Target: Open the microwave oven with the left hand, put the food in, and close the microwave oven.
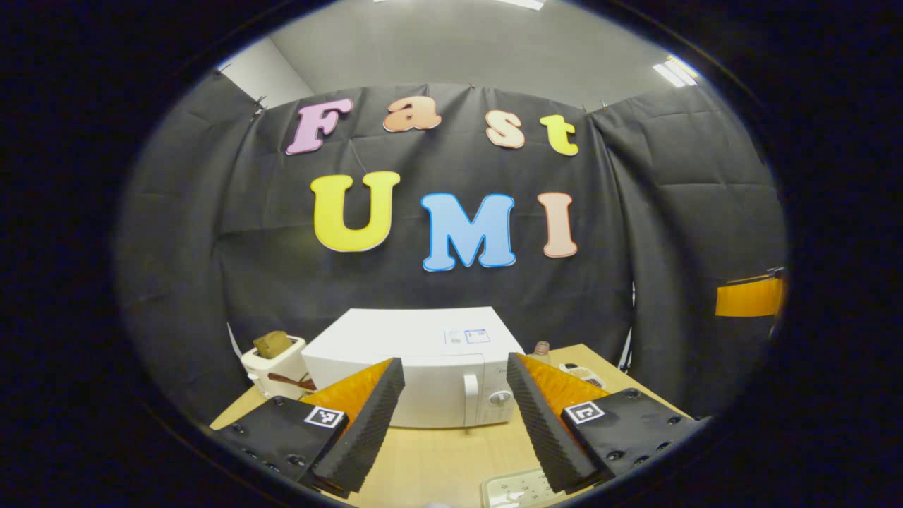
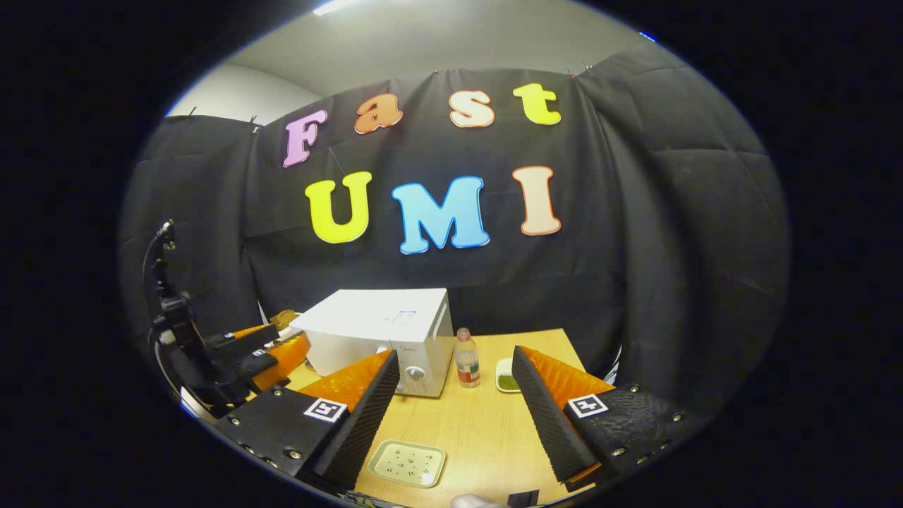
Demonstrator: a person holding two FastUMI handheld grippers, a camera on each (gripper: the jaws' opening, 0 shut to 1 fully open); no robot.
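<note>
With both the left gripper (image 1: 455, 423) and right gripper (image 2: 451, 416) spread apart, the closed white box-shaped microwave oven (image 1: 416, 367) at the wooden surface's (image 1: 437, 458) far edge is best opened by its vertical white handle (image 1: 470, 389).

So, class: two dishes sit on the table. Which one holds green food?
The small white dish at the back, right of the bottle, holds green food. The rectangular tray near the right gripper carries only dark specks.

Bare table (image 2: 487, 423) lies open before the shut microwave (image 1: 423, 374). A bottle (image 2: 466, 358) and small dish (image 2: 506, 375) crowd its right side, a toaster (image 1: 276, 367) its left, perhaps touching.
</note>
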